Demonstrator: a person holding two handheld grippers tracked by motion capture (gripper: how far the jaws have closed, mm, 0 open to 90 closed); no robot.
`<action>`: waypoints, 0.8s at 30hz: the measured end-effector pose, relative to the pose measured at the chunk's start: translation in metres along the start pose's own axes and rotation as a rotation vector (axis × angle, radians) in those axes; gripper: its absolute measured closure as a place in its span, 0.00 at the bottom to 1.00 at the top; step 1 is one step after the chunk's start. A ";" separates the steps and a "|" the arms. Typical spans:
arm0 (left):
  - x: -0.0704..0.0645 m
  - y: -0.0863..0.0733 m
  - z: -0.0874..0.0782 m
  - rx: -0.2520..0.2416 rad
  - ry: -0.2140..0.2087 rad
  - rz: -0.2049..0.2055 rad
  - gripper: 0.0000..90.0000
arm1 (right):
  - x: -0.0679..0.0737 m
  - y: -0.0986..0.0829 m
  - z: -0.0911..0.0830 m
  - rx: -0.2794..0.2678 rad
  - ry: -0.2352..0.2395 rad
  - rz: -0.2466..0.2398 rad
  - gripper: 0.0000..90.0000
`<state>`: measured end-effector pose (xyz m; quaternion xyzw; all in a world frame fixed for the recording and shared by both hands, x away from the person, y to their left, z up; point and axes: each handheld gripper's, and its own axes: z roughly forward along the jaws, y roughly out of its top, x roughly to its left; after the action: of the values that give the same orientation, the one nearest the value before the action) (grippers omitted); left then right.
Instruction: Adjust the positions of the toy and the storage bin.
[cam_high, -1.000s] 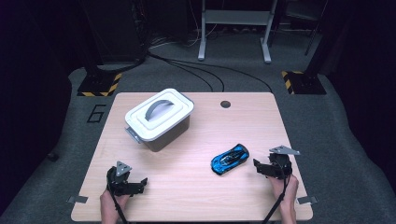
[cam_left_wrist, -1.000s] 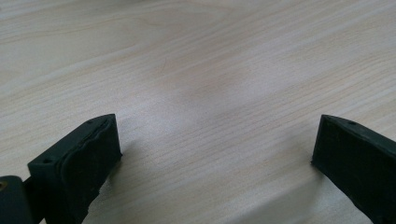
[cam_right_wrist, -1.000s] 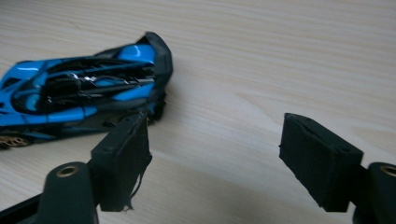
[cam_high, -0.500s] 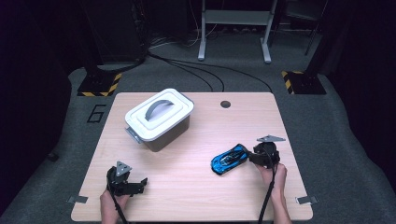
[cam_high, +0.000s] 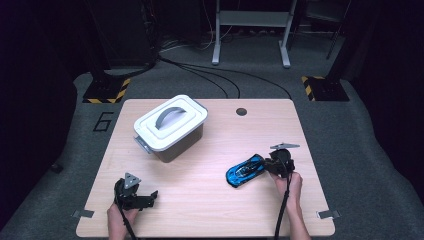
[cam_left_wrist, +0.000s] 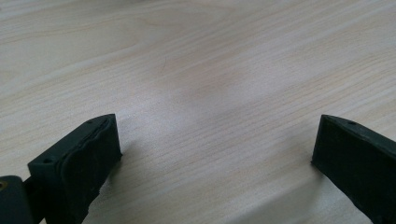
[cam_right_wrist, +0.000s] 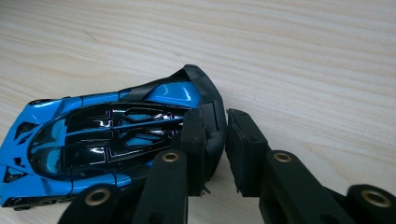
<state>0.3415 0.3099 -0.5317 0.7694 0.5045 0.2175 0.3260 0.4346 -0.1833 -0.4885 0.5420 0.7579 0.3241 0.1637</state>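
A blue and black toy car (cam_high: 245, 170) lies on the wooden table (cam_high: 210, 215), right of centre. My right gripper (cam_high: 270, 165) is at its rear end. In the right gripper view the car (cam_right_wrist: 107, 135) lies across the left side, and my right gripper (cam_right_wrist: 215, 116) has its jaws pinched together on the car's black tail edge. My left gripper (cam_high: 151, 195) rests low over the front left of the table, away from any object. In the left gripper view my left gripper (cam_left_wrist: 215, 140) stands wide open over bare wood.
A grey box with a white lid and handle (cam_high: 170, 127) sits at the back left of the table. A small round hole (cam_high: 241, 111) marks the back edge. Cables and stand legs lie on the floor behind.
My right gripper has moved left and away from me, up to the car's rear, and its jaws now pinch the tail. The car, box and left gripper have stayed put.
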 end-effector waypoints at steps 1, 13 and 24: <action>0.000 0.000 0.000 0.001 0.000 0.001 0.01 | 0.001 0.001 0.001 -0.001 0.000 -0.014 0.86; 0.000 0.000 0.000 -0.002 0.002 0.004 0.01 | 0.005 0.011 0.007 0.014 -0.029 -0.090 0.86; 0.000 0.000 0.000 -0.002 0.005 0.008 0.01 | 0.006 0.031 0.025 0.006 -0.006 -0.124 0.85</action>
<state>0.3413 0.3099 -0.5316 0.7706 0.5019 0.2209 0.3246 0.4702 -0.1638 -0.4857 0.4953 0.7905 0.3096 0.1843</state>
